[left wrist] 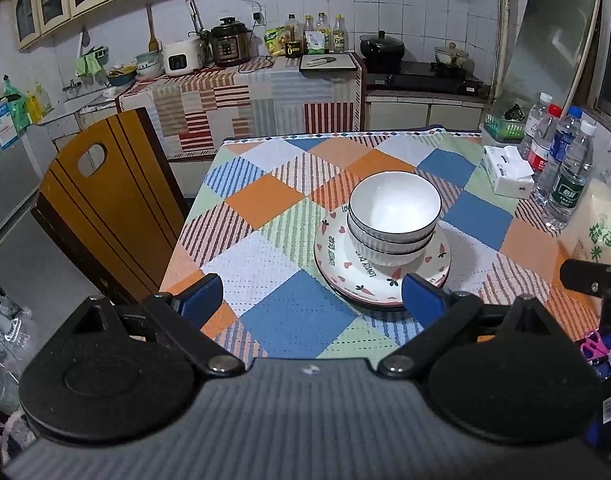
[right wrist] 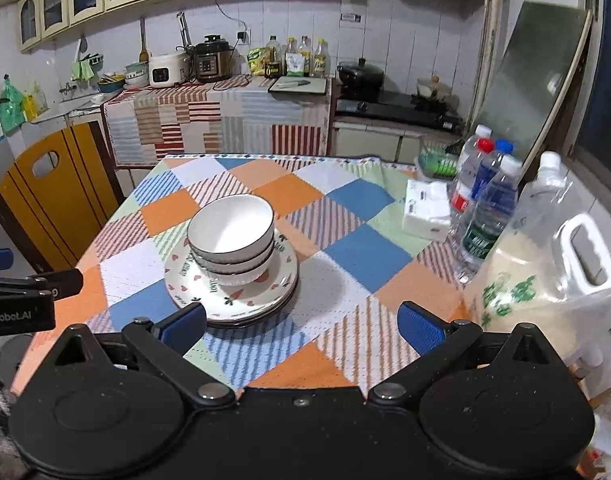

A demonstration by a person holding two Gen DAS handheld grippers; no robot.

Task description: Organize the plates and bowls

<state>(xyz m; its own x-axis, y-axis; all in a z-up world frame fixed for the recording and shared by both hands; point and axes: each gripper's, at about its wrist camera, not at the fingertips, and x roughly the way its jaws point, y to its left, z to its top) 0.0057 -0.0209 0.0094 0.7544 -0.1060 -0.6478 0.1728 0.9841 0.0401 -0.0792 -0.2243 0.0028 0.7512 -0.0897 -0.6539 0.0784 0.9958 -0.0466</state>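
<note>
- Three white bowls point(left wrist: 394, 216) with dark rims sit nested one inside another, upright, on top of a stack of plates point(left wrist: 337, 254) patterned with hearts and carrots
- That stack rests on the counter point(left wrist: 265, 240), which is covered by a checked cloth of orange, blue, green and striped squares; it stands toward the near side, a little right of middle in the left wrist view
- The left hand-held gripper point(left wrist: 311, 294) hovers above the near edge of the counter with its blue pads spread wide, nothing between them; its right pad point(left wrist: 421, 296) sits in front of the near rim of the plates
- The right hand-held gripper point(right wrist: 303, 322) is likewise spread wide and empty, with the plates just beyond its left pad point(right wrist: 185, 326)
- Along the right edge of the counter stand water bottles point(right wrist: 489, 208), a white tissue pack point(right wrist: 425, 210) and a large clear jug of rice point(right wrist: 545, 264)
- A wooden chair point(left wrist: 105, 208) stands at the left side of the counter
</note>
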